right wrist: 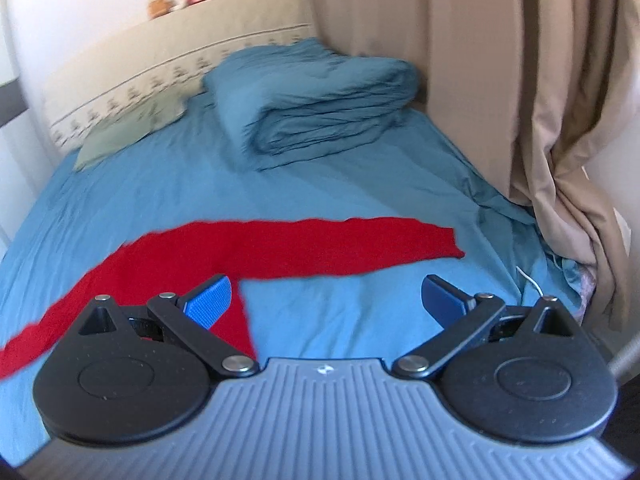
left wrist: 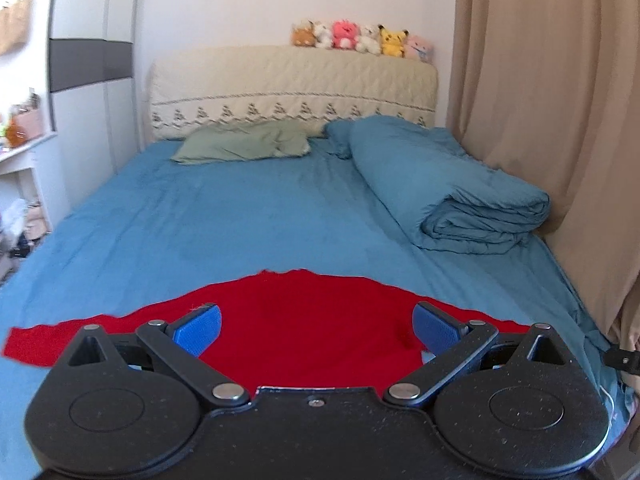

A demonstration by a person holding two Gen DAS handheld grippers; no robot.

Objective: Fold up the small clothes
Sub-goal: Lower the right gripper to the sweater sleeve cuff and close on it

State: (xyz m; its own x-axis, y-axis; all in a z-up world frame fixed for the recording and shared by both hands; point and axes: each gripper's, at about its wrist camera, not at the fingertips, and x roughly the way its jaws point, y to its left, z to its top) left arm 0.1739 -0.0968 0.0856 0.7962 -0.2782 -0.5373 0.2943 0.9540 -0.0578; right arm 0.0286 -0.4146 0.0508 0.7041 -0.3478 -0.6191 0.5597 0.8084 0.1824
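Both claws [left wrist: 316, 330] [right wrist: 326, 300] spread, empty. Right view alone shows red garment [right wrist: 280, 248] sleeve end.

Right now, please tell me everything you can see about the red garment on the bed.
The red garment is a bright red, knit-looking top lying flat and unfolded on the blue bed sheet, near the foot of the bed. One long sleeve stretches out toward the curtain side, and the other runs to the opposite side. Its body lies below the left gripper, whose jaws are open. The right gripper is also open, beside the body's edge. Neither is seen gripping it.
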